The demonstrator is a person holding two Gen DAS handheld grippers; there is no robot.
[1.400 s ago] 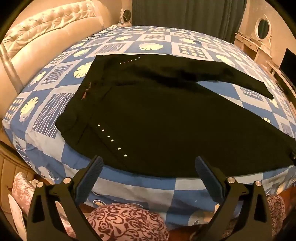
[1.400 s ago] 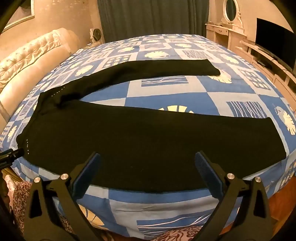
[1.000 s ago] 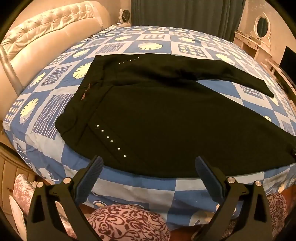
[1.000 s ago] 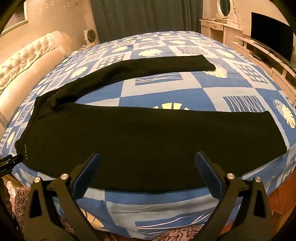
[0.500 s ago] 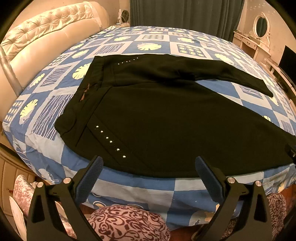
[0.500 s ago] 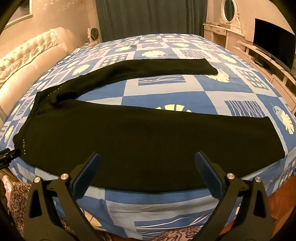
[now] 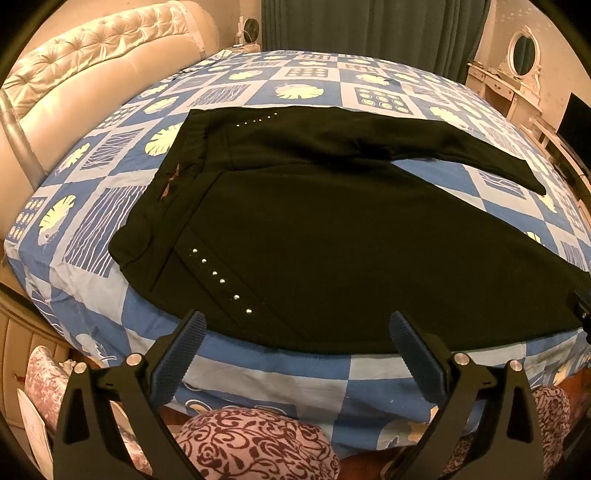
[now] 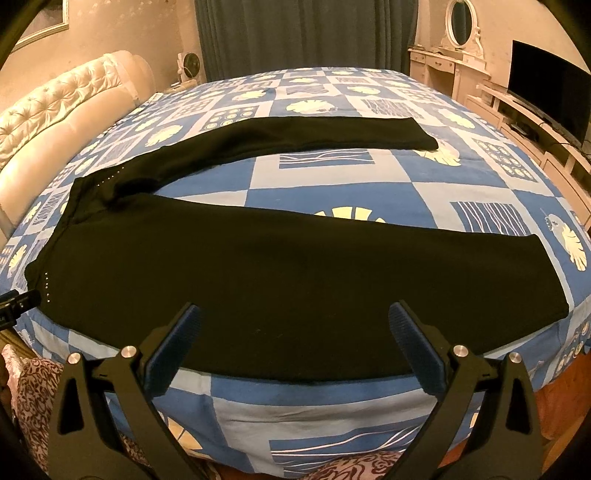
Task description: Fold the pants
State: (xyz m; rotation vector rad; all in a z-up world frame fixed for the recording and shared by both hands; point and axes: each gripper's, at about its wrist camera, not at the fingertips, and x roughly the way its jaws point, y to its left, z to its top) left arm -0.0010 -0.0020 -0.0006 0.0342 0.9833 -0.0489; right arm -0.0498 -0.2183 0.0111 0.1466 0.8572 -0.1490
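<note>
Both grippers, left (image 7: 293,334) and right (image 8: 293,325), gape wide at lower frame, holding nothing; black pants (image 8: 295,280) lie flat on the bed (image 8: 332,195), mid-frame.

Black pants (image 7: 332,236) with a row of silver studs (image 7: 221,280) are seen on a bedspread (image 8: 332,192) checked in blue, pale blue and white, printed with cream leaves. A cream tufted headboard (image 7: 92,74) and dark teal curtains (image 8: 303,33) are shown at the top of the frame.
</note>
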